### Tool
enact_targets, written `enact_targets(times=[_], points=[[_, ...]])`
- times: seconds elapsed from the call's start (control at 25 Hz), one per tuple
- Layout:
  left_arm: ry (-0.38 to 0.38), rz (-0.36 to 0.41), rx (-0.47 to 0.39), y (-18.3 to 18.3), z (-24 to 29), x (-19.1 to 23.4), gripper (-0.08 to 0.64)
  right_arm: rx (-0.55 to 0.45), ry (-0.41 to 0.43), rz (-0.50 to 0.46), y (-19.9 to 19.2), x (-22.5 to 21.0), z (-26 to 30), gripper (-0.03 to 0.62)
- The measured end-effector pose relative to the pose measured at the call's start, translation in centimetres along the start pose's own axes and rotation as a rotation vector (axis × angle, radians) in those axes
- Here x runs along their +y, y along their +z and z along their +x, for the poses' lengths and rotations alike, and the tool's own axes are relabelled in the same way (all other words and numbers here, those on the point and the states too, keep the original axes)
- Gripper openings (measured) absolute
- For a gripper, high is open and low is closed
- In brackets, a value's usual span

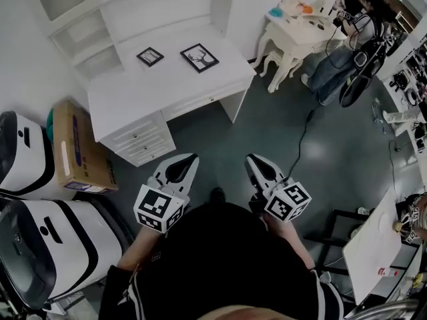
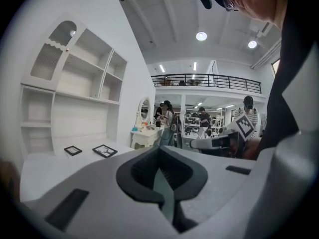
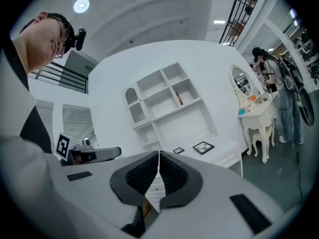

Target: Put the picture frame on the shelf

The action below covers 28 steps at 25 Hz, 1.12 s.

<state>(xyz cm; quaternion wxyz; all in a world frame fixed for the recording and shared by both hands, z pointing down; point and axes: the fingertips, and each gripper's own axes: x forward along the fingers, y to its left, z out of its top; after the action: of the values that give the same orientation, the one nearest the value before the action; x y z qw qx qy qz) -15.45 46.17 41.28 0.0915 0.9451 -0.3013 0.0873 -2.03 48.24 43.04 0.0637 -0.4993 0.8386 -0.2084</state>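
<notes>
The person's dark top filled the bottom of the head view. Just beyond it, the left hand-held gripper [image 1: 188, 161] and the right hand-held gripper [image 1: 255, 163] were held side by side over the floor. Each had its jaws closed together with nothing between them.

Both were well apart from the white worktop [image 1: 127, 99]. Two picture frames lay flat there near its back edge: a small frame [image 1: 150, 57], and a larger frame [image 1: 199, 57] beside it toward the right end. The shelf [image 1: 77, 37] rose behind the back left corner, its compartments seemingly bare.

The step in hand looked like the approach. To do it well, the jaws likely needed to part before arriving. A flat frame offers little to pinch, so coming in low at one border, perhaps with the other hand-held gripper steadying it, seemed wise.
</notes>
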Motion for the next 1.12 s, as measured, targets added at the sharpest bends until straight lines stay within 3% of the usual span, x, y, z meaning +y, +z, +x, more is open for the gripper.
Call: enact_targets(times=[0.2, 0.6, 0.84, 1.12], points=[[0.044, -0.011, -0.020, 2.0, 5.8, 2.6, 0.005, 0.056, 0.066, -0.006, 2.0, -4.8, 3.9, 0.020], [0.085, -0.060, 0.038, 1.5, 13.7, 7.1, 0.005, 0.127, 0.119, 0.048, 2.5, -11.8, 10.1, 0.020], [0.096, -0.089, 0.049, 1.7, 18.1, 13.2, 0.005, 0.156, 0.123, 0.064, 3.2, -15.4, 16.5, 0.020], [0.089, -0.091, 0.058, 3.3, 23.8, 23.1, 0.005, 0.150, 0.083, 0.052, 6.8, -20.1, 26.4, 0.020]])
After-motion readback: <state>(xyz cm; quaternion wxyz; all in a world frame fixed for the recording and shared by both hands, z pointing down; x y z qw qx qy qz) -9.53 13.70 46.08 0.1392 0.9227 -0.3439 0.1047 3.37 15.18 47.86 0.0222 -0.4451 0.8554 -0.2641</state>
